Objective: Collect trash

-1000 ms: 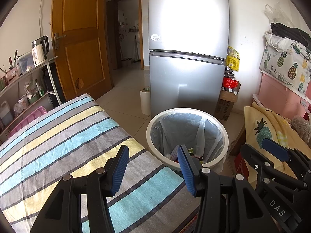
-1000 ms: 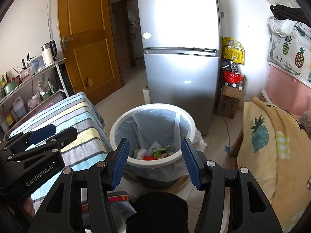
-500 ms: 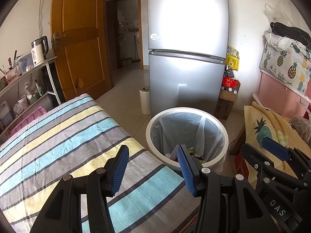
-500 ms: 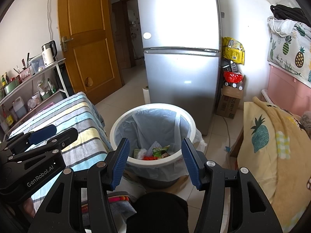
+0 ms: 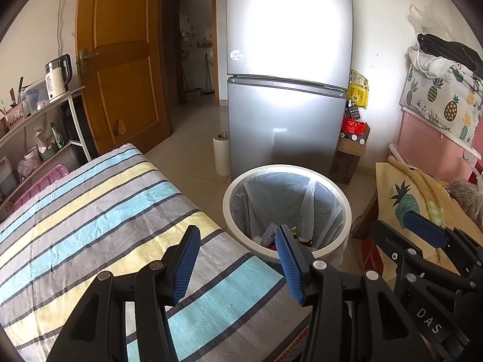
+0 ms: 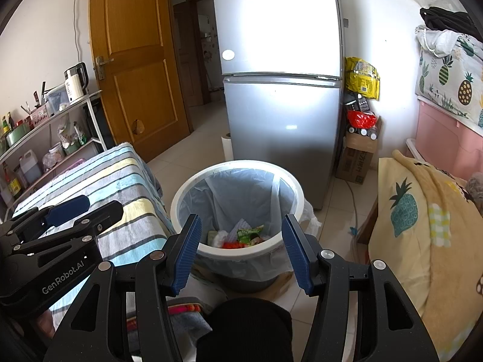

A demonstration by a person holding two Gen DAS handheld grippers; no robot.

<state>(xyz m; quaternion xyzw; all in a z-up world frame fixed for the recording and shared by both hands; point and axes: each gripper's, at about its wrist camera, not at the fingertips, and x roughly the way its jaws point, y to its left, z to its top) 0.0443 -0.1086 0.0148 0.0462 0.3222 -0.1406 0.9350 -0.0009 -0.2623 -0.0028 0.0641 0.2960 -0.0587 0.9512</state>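
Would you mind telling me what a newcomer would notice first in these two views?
Most striking is the tall silver fridge at the back, glaring with reflected light. In front of it stands a white bin with a plastic liner and wrappers inside, beside the striped bedspread. Both the left gripper and right gripper are open and empty.

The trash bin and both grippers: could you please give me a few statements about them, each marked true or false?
1. The trash bin is lined with a clear plastic bag. True.
2. The bin is empty. False: wrappers and other trash lie at its bottom.
3. The left gripper holds a piece of trash. False: its jaws are open with nothing between them.
4. The right gripper is open and empty. True.
5. The bin stands in front of the silver fridge. True.
6. The bin sits on the striped cloth. False: it stands on the floor beside it.
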